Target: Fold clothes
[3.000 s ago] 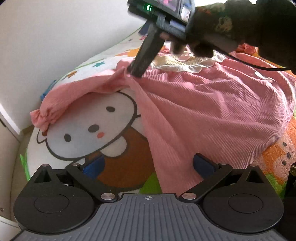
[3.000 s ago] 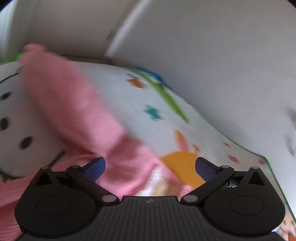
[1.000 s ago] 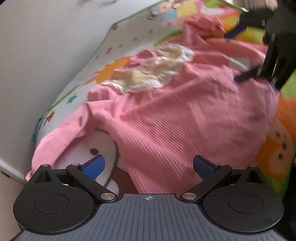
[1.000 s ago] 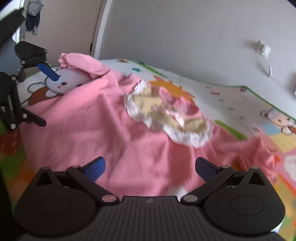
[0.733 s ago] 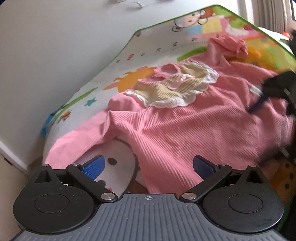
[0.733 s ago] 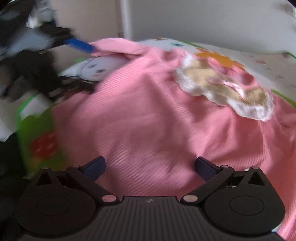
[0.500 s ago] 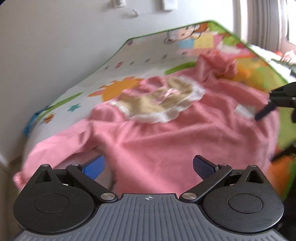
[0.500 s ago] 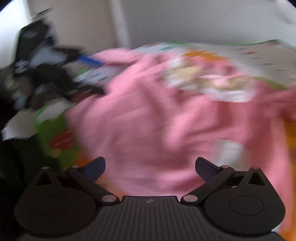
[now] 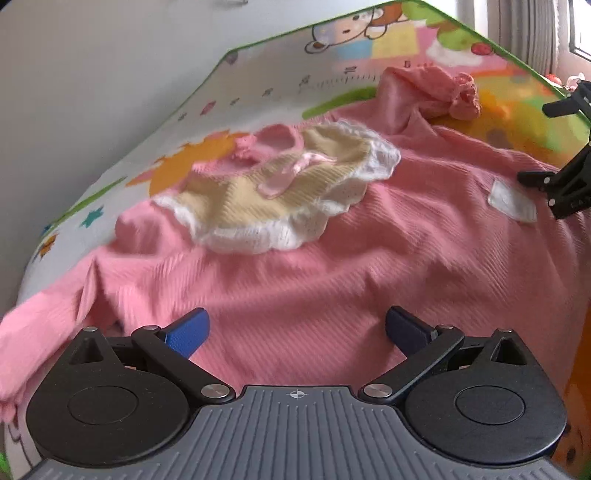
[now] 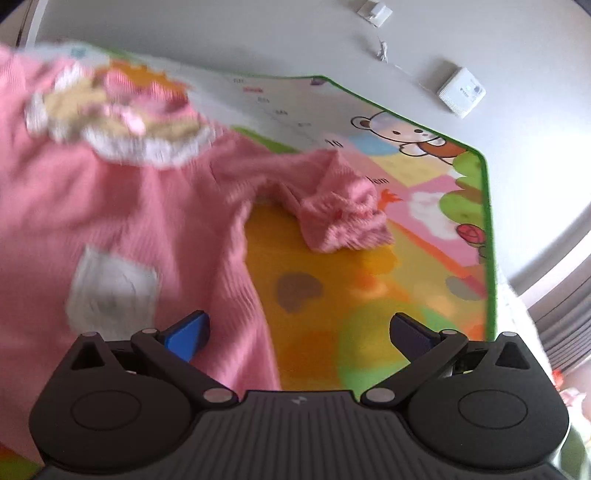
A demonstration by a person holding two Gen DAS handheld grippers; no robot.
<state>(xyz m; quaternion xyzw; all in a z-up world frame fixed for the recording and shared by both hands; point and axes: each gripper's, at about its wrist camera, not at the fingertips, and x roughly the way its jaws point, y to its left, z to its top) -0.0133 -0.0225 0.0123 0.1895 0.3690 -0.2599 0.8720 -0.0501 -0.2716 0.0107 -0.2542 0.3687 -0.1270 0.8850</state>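
A pink ribbed child's garment (image 9: 332,266) lies spread on a colourful play mat (image 9: 266,85). It has a cream and white frilly collar (image 9: 280,192) and a white label (image 9: 511,201) near its right hem. Its left sleeve (image 9: 33,332) trails to the lower left; its right sleeve (image 10: 343,210) lies bunched on the mat. My left gripper (image 9: 295,328) is open and empty, low over the garment's lower part. My right gripper (image 10: 299,328) is open and empty over the garment's right edge and the mat; it also shows at the right edge of the left wrist view (image 9: 561,155).
A white wall (image 9: 92,74) runs close behind the mat. Wall boxes with a cable (image 10: 461,90) sit above the mat's far corner. A curtain (image 9: 535,33) hangs at the far right. The mat's green edge (image 10: 489,236) borders pale floor.
Both grippers swung right along the garment. The left one now looks at the collar instead of the left sleeve; the right one now looks at the bunched right sleeve and the label.
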